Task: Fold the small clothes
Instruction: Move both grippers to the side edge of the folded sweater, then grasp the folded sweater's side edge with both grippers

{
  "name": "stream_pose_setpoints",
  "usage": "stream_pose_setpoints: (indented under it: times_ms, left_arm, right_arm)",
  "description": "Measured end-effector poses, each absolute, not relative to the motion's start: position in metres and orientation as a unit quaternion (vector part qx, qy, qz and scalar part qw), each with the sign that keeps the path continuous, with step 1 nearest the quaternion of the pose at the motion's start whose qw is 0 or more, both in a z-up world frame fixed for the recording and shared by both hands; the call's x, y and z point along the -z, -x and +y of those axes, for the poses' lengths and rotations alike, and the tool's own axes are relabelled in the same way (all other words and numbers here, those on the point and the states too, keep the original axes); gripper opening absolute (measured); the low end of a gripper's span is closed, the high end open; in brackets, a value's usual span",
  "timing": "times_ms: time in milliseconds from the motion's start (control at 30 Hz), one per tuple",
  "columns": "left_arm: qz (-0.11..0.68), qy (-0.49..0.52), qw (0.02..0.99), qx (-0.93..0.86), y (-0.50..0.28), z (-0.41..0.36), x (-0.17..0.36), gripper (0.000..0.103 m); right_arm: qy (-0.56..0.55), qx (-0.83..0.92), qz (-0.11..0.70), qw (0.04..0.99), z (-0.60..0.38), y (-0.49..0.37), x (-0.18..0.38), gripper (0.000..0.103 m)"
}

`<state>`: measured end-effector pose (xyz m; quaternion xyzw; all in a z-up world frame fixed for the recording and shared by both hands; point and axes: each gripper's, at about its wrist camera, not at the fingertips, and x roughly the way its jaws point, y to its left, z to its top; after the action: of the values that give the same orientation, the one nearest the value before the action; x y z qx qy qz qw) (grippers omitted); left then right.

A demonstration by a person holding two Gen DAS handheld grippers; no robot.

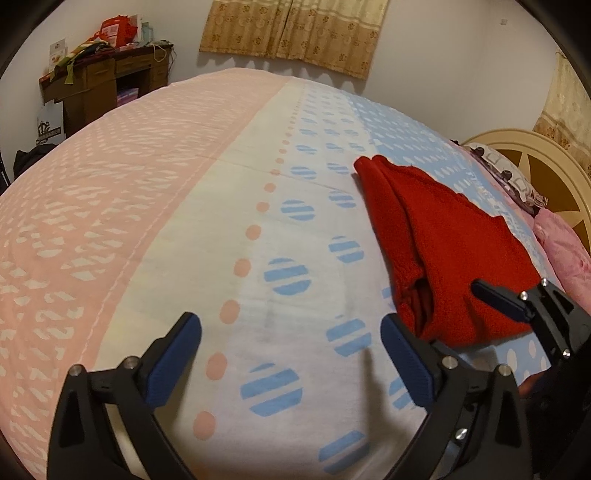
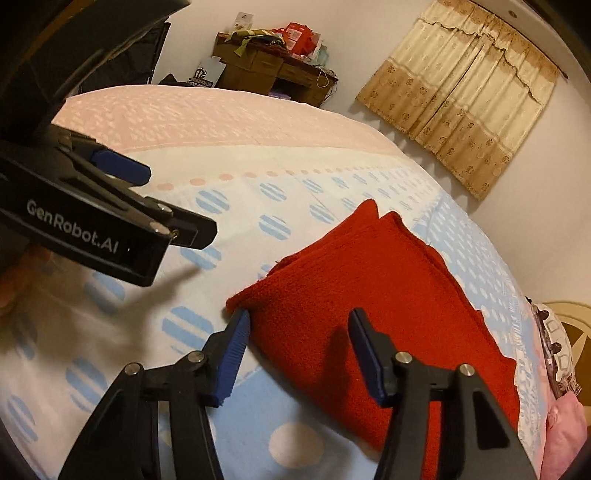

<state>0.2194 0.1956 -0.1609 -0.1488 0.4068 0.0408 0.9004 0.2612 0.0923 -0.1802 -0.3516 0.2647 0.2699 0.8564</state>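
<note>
A folded red knit garment (image 1: 439, 240) lies on the bed's patterned sheet (image 1: 236, 229), toward the right. It also shows in the right wrist view (image 2: 354, 295). My left gripper (image 1: 291, 328) is open and empty over bare sheet just left of the garment's near end. My right gripper (image 2: 299, 317) is open, with its fingers over the garment's near edge and nothing held. The right gripper's finger (image 1: 498, 299) shows in the left wrist view over the garment. The left gripper's body (image 2: 107, 229) shows at the left of the right wrist view.
A wooden desk (image 1: 110, 81) piled with items stands beyond the bed's far left corner. Curtains (image 1: 295, 29) hang on the far wall. A cream headboard (image 1: 535, 158) and pink pillows (image 1: 565, 243) are at the right.
</note>
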Motion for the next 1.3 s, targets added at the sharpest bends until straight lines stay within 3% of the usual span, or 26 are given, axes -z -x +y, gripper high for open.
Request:
stream_pose_setpoints:
  times_ms: [100, 333, 767, 1200, 1300]
  left_arm:
    - [0.411, 0.14, 0.9, -0.04, -0.222, 0.193, 0.162, 0.103]
    - [0.42, 0.129, 0.898, -0.032, -0.234, 0.193, 0.159, 0.103]
    - [0.384, 0.187, 0.899, 0.095, -0.304, 0.197, 0.137, 0.103]
    - [0.424, 0.202, 0.872, 0.14, -0.391, 0.169, 0.156, 0.101]
    - [0.43, 0.203, 0.868, 0.141, -0.399, 0.167, 0.164, 0.097]
  right_arm:
    - [0.351, -0.27, 0.262, 0.858, 0.093, -0.26, 0.187, 0.055]
    - [0.34, -0.279, 0.257, 0.861, 0.091, -0.255, 0.192, 0.038]
    - [0.349, -0.264, 0.233, 0.868, 0.092, -0.242, 0.198, 0.037]
    - [0.322, -0.266, 0.243, 0.875, 0.086, -0.242, 0.196, 0.037]
    - [0.33, -0.263, 0.241, 0.874, 0.088, -0.241, 0.196, 0.037]
